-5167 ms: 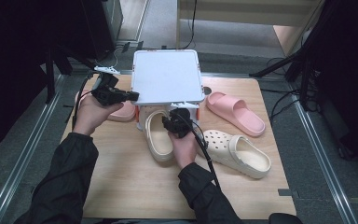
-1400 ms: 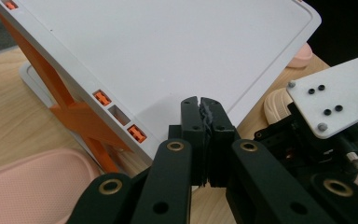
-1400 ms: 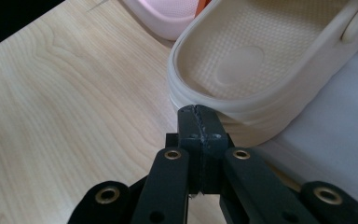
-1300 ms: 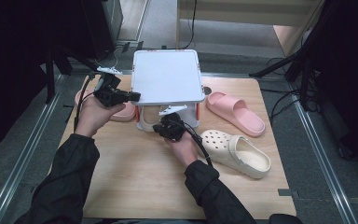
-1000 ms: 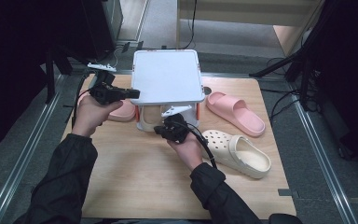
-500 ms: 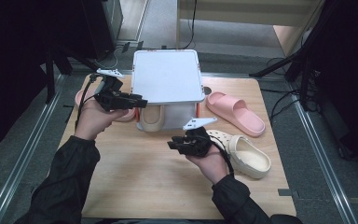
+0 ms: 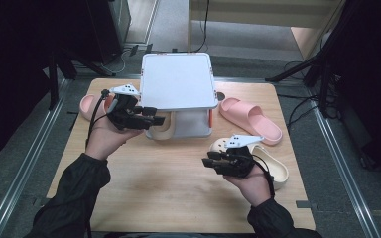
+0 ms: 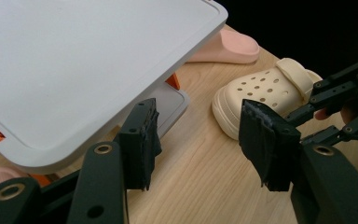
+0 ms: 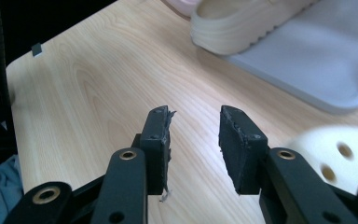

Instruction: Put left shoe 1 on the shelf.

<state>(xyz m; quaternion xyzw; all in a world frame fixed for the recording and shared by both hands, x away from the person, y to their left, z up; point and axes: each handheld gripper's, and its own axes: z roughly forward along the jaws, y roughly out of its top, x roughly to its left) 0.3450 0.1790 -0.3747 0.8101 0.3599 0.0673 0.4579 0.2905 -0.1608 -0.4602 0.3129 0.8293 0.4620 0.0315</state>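
Note:
A white two-tier rack [image 7: 178, 82] stands at the table's back middle. One cream clog [image 7: 161, 131] lies on its lower shelf [image 9: 317, 60], sole edge [image 9: 242, 23] toward me. The other cream clog [image 7: 275, 168] rests on the table at right, just behind my right hand. My left gripper [image 7: 158, 119] hovers at the rack's front left corner; its jaws [image 8: 198, 135] have just been opening and hold nothing. My right gripper [image 7: 207, 162] is over bare wood in front of the rack; its jaws [image 9: 196, 140] have also just been opening, with nothing between them.
A pink slide [image 7: 250, 116] lies right of the rack and another pink slide [image 7: 87, 104] left of it, behind my left hand. The wooden table [image 7: 168, 198] has free room in front. Metal rails run along both sides.
My right gripper let go of the clog on the lower shelf and drew back to the right and front, jaws opening. My left gripper opened and shifted slightly toward the rack's front.

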